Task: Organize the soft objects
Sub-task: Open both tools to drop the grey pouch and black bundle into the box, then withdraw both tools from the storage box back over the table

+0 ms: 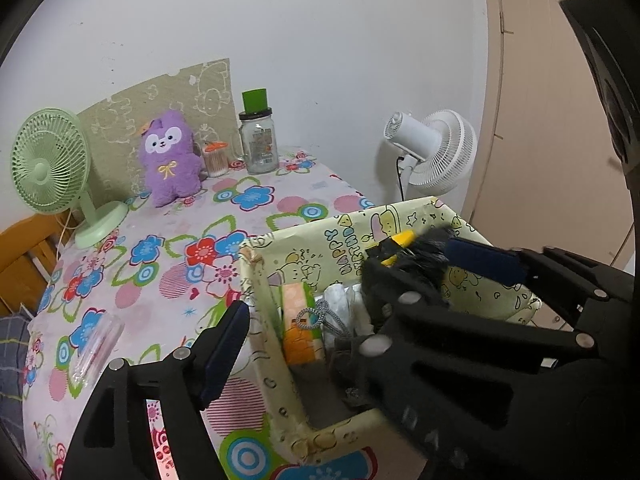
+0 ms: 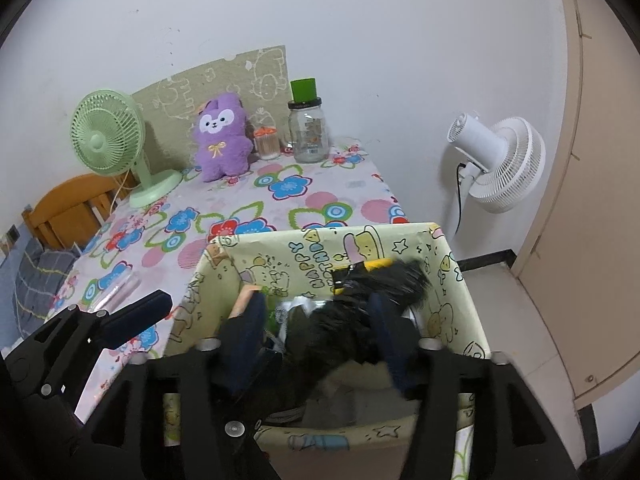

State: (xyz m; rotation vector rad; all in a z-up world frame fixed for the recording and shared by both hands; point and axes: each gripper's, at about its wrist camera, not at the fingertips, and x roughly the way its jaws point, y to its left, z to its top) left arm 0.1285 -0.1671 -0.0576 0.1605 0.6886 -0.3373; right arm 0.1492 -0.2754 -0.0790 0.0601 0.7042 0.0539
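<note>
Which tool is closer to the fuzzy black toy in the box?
The right tool. Its open fingers sit on both sides of the black toy inside the box. The left tool is open too, with one finger outside the box's left wall.

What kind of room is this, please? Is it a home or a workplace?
Most likely a room in a home, perhaps a bedroom. A table with a flowered cloth carries a purple plush toy and a small green fan, and a white standing fan is beside the wall.
</note>
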